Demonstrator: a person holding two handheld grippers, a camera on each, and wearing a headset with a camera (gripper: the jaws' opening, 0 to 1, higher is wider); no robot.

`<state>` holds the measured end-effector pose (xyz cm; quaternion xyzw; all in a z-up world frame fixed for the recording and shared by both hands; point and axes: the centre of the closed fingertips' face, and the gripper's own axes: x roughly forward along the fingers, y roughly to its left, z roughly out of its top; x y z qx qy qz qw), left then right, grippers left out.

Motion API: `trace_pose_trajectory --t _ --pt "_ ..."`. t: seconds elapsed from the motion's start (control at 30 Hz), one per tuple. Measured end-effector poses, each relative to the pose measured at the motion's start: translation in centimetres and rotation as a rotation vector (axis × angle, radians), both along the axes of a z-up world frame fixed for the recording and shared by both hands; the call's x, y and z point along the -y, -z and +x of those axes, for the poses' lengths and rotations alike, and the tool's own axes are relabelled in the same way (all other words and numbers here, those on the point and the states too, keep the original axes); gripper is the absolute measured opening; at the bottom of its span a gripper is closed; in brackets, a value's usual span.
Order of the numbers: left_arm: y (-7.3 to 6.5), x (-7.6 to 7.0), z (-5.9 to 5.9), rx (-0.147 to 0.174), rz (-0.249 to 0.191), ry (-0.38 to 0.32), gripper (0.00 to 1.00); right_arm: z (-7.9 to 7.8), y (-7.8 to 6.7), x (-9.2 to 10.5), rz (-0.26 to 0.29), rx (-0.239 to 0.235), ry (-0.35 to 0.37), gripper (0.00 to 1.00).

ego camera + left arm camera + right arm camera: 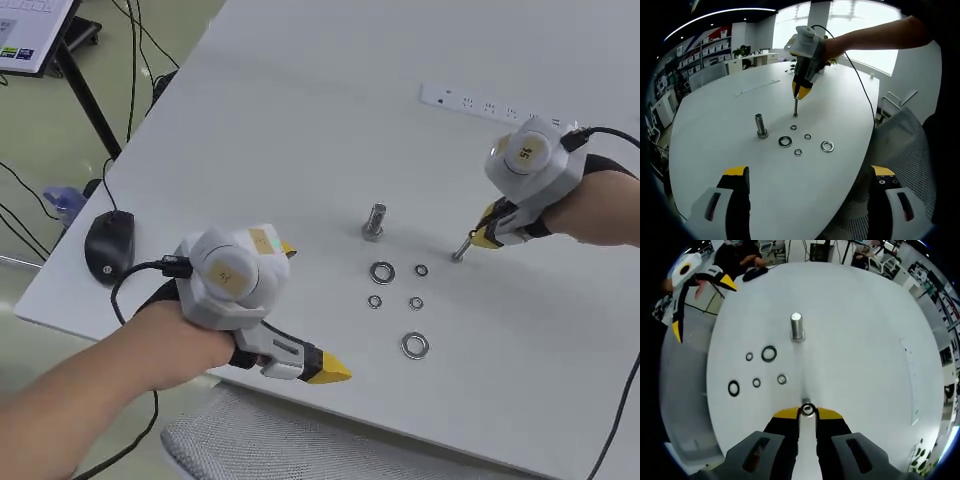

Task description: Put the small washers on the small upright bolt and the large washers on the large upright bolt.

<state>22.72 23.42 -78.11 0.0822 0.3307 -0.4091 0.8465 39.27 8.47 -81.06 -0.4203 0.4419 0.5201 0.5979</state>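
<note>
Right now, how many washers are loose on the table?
5 washers. Large: one by the large bolt, one nearest the table edge. Small: one beside the first, two between. None seems hidden.

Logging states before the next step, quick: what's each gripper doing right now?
Left gripper: open, empty.
Right gripper: shut on the small bolt.

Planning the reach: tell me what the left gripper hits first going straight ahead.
Likely the nearest small washer, ahead of the left gripper, with the small bolt beyond; depth is unclear.
</note>
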Motion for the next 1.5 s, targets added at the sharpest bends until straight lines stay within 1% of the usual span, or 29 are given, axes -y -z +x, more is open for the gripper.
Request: trace_pose_trajectory --t 0.33,0.5,0.57,0.67,0.73,0.87,1.1,1.23,1.37,1.5 --pt "0.2 0.1 -0.1 -0.016 -0.008 -0.003 0.98 -0.2 0.2 -0.3 0.008 -0.004 -0.002 0.12" --pt "0.2 0.0 -0.1 -0.013 -0.007 -0.002 0.96 -0.3 0.4 -0.2 -0.002 -0.007 -0.004 0.12" --pt "0.2 0.0 -0.1 -0.018 -0.010 -0.004 0.96 -0.3 0.6 -0.2 -0.002 -0.009 -0.004 0.12" --pt "0.1 -0.1 0.1 -0.015 -0.012 -0.008 0.96 -0.3 0.7 -0.2 -0.004 -0.009 -0.003 0.12" --pt "0.1 -0.2 0.1 -0.012 -0.011 -0.007 0.95 -0.1 1.1 -0.2 -0.004 -0.010 -0.003 0.12" --pt "0.1 -0.2 0.2 -0.012 -0.010 -0.009 0.95 -0.2 1.6 -0.2 -0.010 -0.010 -0.003 0.12" --pt "0.2 0.0 0.2 -0.011 -0.012 -0.011 0.95 -0.3 1.9 -0.1 -0.022 -0.002 -0.008 0.12" --pt "0.1 0.0 0.3 -0.006 -0.011 -0.012 0.91 -0.4 2.2 -0.1 -0.032 0.002 -0.014 0.12" --pt "0.1 -0.2 0.5 -0.006 -0.018 -0.028 0.91 -0.5 2.7 0.0 -0.037 -0.001 -0.018 0.12" --pt "0.2 -0.5 0.5 -0.007 -0.016 -0.035 0.89 -0.6 3.2 0.2 -0.040 -0.006 -0.020 0.12"
